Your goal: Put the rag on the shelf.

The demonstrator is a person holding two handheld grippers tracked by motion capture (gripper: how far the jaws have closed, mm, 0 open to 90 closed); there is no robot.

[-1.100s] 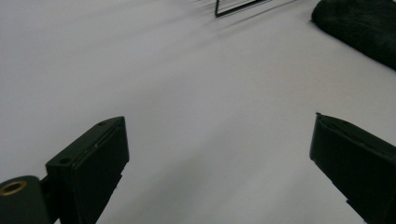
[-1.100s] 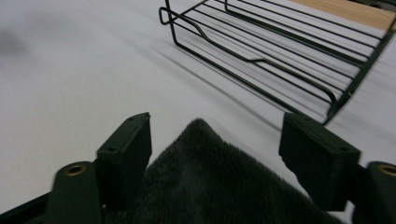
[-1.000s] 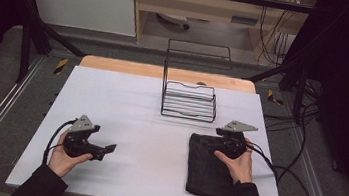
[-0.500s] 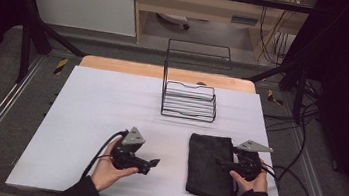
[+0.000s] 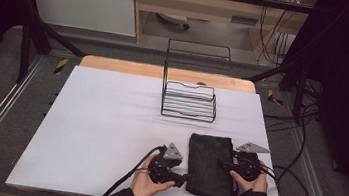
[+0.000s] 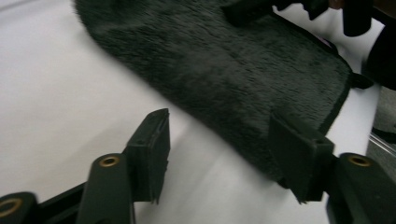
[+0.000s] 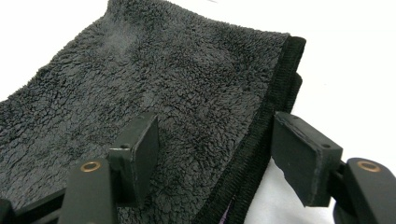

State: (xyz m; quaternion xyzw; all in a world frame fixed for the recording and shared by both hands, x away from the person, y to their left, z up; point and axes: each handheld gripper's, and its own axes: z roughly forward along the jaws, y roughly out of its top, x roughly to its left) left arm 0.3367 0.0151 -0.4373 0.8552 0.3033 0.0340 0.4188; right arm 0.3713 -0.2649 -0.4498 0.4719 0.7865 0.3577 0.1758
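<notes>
Both hands low, left tongs (image 5: 178, 179) and right tongs (image 5: 227, 166) straddling black towel (image 5: 209, 165) edges

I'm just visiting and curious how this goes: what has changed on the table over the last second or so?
The left gripper slid across the table from the left to the near left edge of the black towel; its jaws have been closing but hold nothing yet. The right gripper drew back a little along the towel's right edge; its jaws have narrowed astride the hem without pinching it. The towel and the wire rack stayed put.
</notes>
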